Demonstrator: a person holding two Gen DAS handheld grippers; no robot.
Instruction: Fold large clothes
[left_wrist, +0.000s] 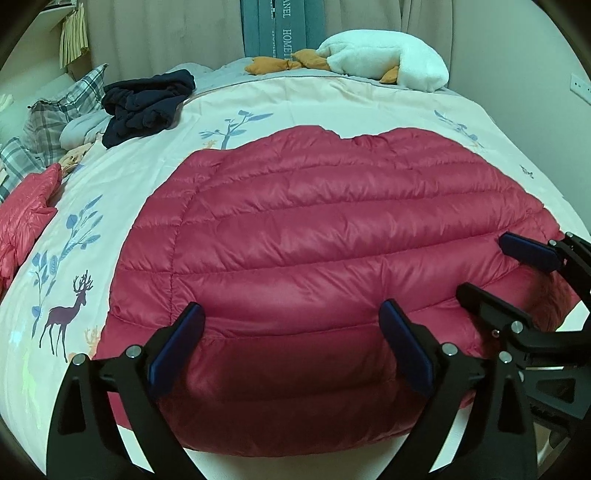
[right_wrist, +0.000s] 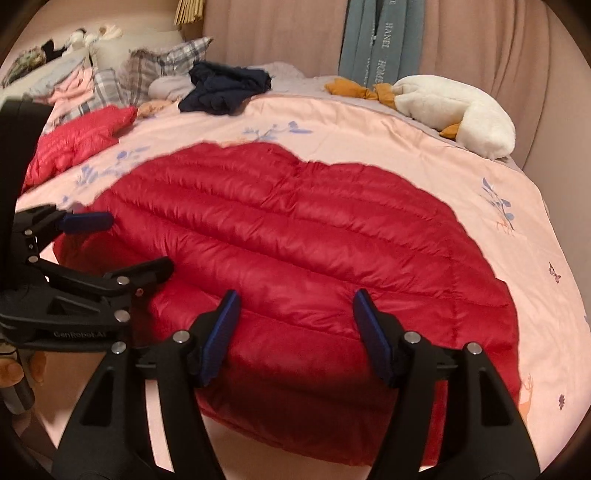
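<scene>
1. Bed covered by a pale pink quilt (left_wrist: 332, 99) printed with blue branches and a dark deer.
2. Red quilted down jacket (left_wrist: 314, 236) spread flat on the quilt, near edge at the bed's front.
3. Second red puffy garment (right_wrist: 74, 144), crumpled, far left, apart from the first.
4. Dark navy clothes (left_wrist: 147, 103) heaped at the back left.
5. Plaid pillows (right_wrist: 162, 66) behind that heap, with a grey item and small pale clothes beside them.
6. White plush goose (left_wrist: 388, 59) with orange feet, back right edge.
</scene>
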